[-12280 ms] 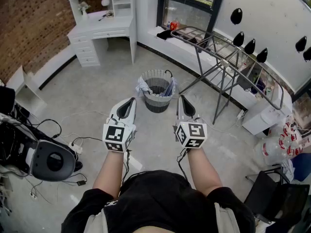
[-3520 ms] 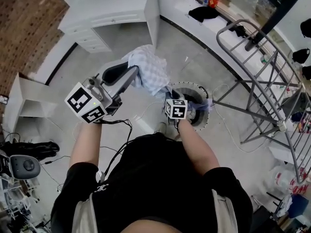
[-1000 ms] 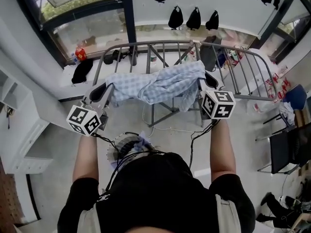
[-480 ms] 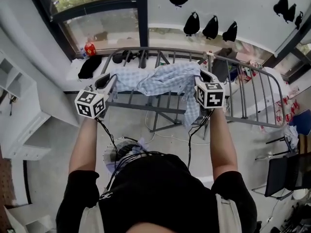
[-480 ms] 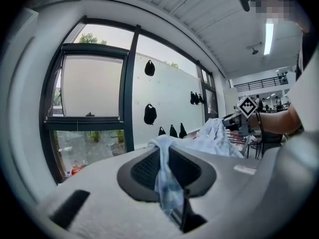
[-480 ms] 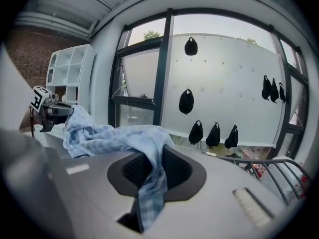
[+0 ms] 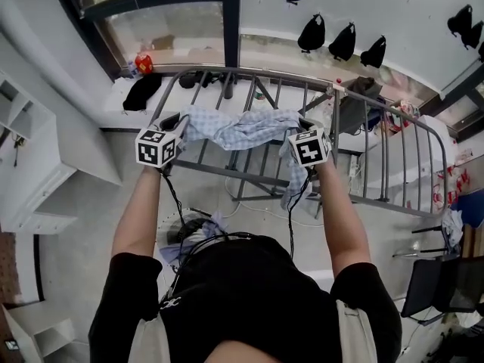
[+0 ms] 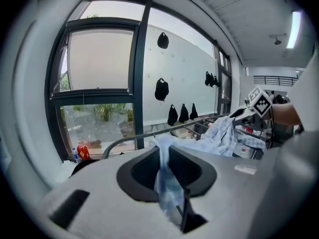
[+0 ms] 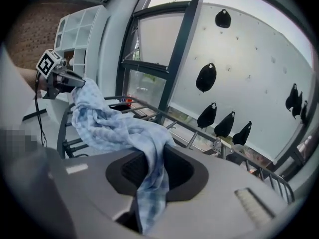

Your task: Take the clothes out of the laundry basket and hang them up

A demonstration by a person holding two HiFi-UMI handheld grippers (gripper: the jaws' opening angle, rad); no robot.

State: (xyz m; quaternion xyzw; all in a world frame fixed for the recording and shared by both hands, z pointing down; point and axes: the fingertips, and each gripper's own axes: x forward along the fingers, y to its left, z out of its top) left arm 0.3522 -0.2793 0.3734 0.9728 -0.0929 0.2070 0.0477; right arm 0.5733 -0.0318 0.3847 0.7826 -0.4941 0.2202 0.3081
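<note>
The person is holding a pale blue checked cloth stretched between both grippers, over the near end of the grey metal drying rack. The left gripper is pinching one end, its jaws standing narrow with a fold of the fabric squeezed between them and spilling out below. The right gripper is gripping the other end (its jaws have just been opening a little), and the cloth is running down through the slim gap between them. A loose tail is hanging below this gripper, in front of the rack's bars. The middle of the cloth is sagging low over the bars, though whether it is touching them is unclear. Both arms are reaching forward towards the window.
</note>
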